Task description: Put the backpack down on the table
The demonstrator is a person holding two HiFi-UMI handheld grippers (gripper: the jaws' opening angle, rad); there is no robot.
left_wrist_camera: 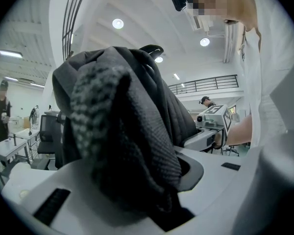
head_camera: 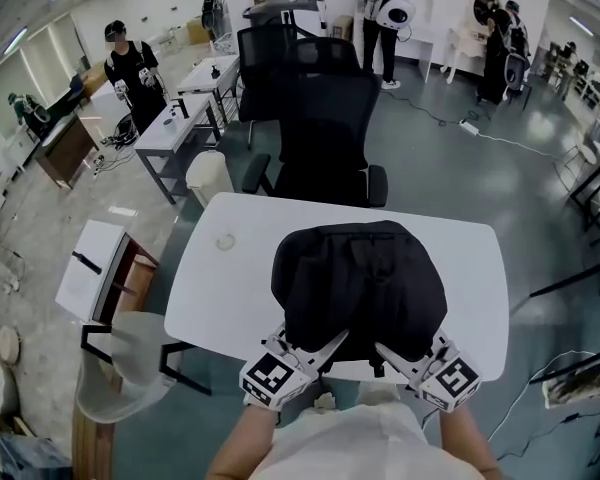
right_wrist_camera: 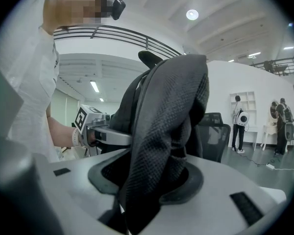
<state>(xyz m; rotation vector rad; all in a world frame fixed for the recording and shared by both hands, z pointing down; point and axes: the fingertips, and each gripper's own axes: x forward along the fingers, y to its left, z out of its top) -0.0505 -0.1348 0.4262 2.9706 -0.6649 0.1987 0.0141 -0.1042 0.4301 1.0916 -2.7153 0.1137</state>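
While the left gripper [head_camera: 323,348] and the right gripper [head_camera: 392,354] each have their jaws clamped on a fold of the black backpack [head_camera: 360,283], it sits over the white table's [head_camera: 230,288] near edge, midway along; whether its base rests there I cannot tell. The lowering step looks in hand: next it needs settling flat, then both jaws spread

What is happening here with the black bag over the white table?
A person holds a black backpack with two hand-held grippers. The left gripper and the right gripper each clamp a fold of its fabric on the side nearest the person. The bag is over the white table, close to its near edge, and a black office chair stands beyond. I cannot tell whether it already rests on the table.
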